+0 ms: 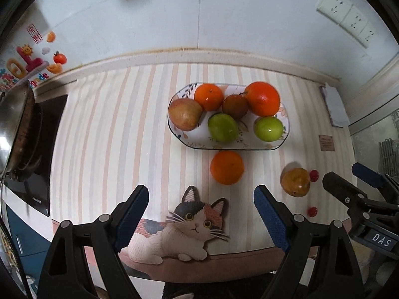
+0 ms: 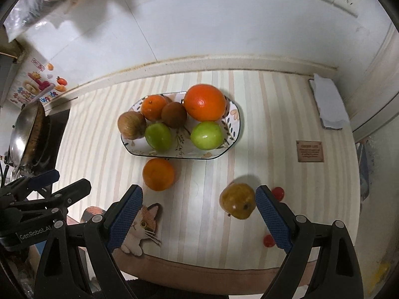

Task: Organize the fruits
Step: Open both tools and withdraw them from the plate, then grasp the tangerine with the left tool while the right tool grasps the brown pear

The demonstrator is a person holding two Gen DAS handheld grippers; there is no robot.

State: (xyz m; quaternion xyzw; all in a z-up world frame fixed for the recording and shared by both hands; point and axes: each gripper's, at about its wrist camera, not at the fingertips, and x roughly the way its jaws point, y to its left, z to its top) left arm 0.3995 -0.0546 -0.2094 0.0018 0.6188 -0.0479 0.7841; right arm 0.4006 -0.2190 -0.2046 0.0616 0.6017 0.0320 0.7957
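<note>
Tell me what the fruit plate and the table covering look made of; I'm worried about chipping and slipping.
The plate looks like glazed ceramic: glossy white, painted leaves, thin dark rim. It could be melamine. The striped table covering looks like smooth vinyl or oilcloth, lying flat with a faint sheen; I can't tell which.

- Both views moderately lit, indoor, cool white cast; light from above.
- Glare spots on the 2 green fruits (image 1: 222, 127) (image 1: 269, 128) and the big orange (image 2: 205, 102).
- Soft shadows: behind the yellow-brown fruit (image 2: 237, 201) on the striped table (image 2: 269, 114); dark blotches on the wall (image 1: 149, 12) at top.
- Strong fisheye bend: table edge curves, black vignette in corners.
- Wok (image 1: 15, 124) at left edge smeared; centre reasonably sharp.
</note>
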